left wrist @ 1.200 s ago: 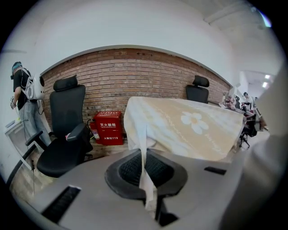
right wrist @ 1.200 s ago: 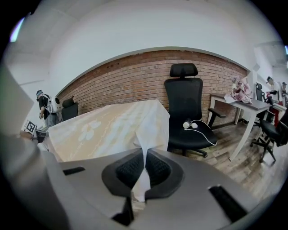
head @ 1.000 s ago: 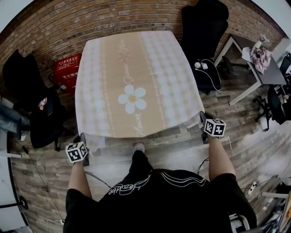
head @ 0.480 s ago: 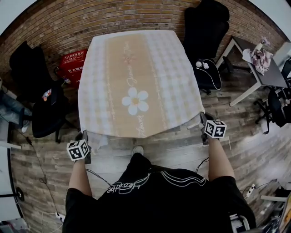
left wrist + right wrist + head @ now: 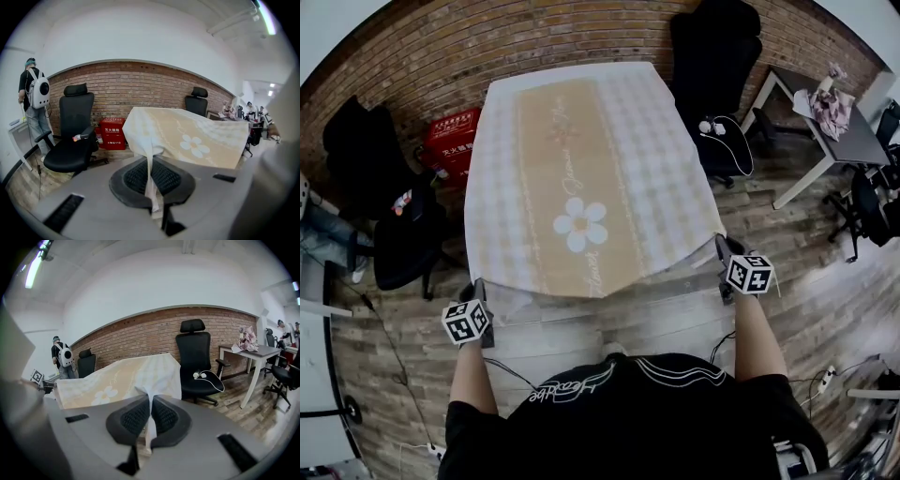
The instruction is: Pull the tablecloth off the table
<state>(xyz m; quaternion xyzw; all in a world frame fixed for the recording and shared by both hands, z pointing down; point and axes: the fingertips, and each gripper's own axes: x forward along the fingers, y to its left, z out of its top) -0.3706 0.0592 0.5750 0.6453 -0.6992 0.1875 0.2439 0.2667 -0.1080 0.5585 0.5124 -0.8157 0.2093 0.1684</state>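
Note:
A beige checked tablecloth (image 5: 581,178) with a white daisy print covers the table, its near edge stretched taut toward me. My left gripper (image 5: 478,289) is shut on the cloth's near-left corner (image 5: 151,164), pinched between its black pads. My right gripper (image 5: 721,251) is shut on the near-right corner (image 5: 149,405). In the left gripper view the tablecloth (image 5: 187,136) rises from the jaws over the table. In the right gripper view the tablecloth (image 5: 122,378) does the same. The table under the cloth is hidden.
Black office chairs stand at the left (image 5: 403,244) and the far right (image 5: 717,66) of the table. A red box (image 5: 450,141) sits by the brick wall. A white desk (image 5: 834,141) is at the right. A person with a backpack (image 5: 32,101) stands at the left.
Both grippers have moved back toward me and a little up, keeping hold of the corners. The cloth has slid toward me, with the daisy nearer the near edge.

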